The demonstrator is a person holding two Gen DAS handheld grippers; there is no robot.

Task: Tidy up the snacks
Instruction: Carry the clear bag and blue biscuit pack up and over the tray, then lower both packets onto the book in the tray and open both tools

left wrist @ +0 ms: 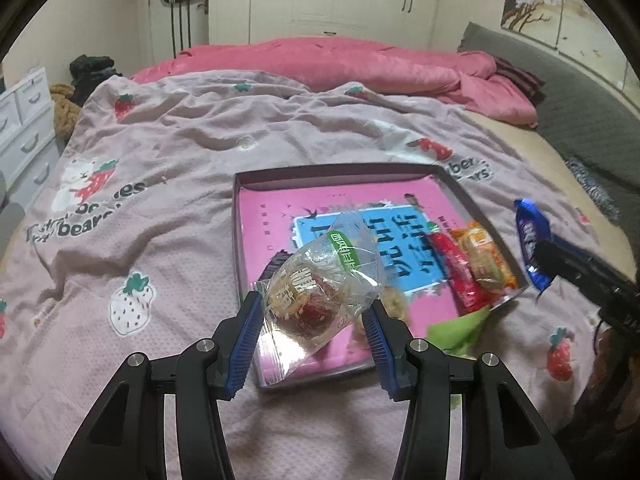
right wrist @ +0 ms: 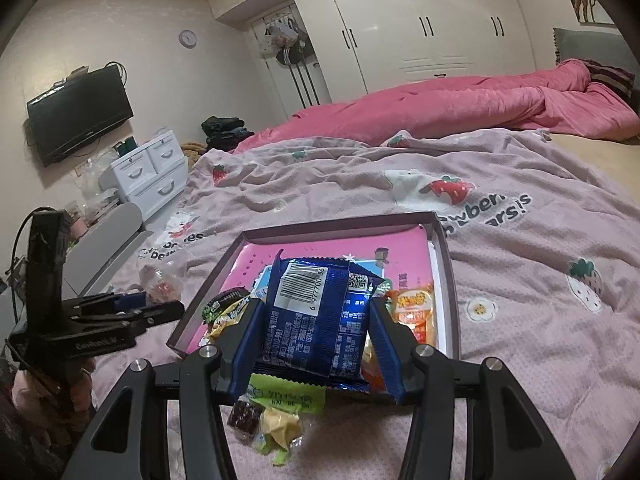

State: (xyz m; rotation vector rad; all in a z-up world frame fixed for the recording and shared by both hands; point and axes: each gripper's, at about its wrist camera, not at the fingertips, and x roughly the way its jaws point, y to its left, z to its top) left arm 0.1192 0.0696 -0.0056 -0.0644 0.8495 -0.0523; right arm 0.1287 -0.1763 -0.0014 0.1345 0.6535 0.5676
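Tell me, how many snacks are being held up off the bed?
2: a clear plastic-wrapped pastry between the left gripper's fingers, and a blue foil packet between the right gripper's fingers. Others lie below.

Two matte black hand-held grippers, each built of angular plastic arms with triangular cut-outs and four round silver screw heads across the front. The left gripper (left wrist: 314,330) carries ribbed blue pads on the inner faces of its fingers (left wrist: 244,340); the right gripper (right wrist: 316,346) has the same blue ribbed fingers (right wrist: 386,354). Seen from the side, the left unit shows a tall black upright handle, a thin black cable looping off its top, and pale lettering along its lower body.
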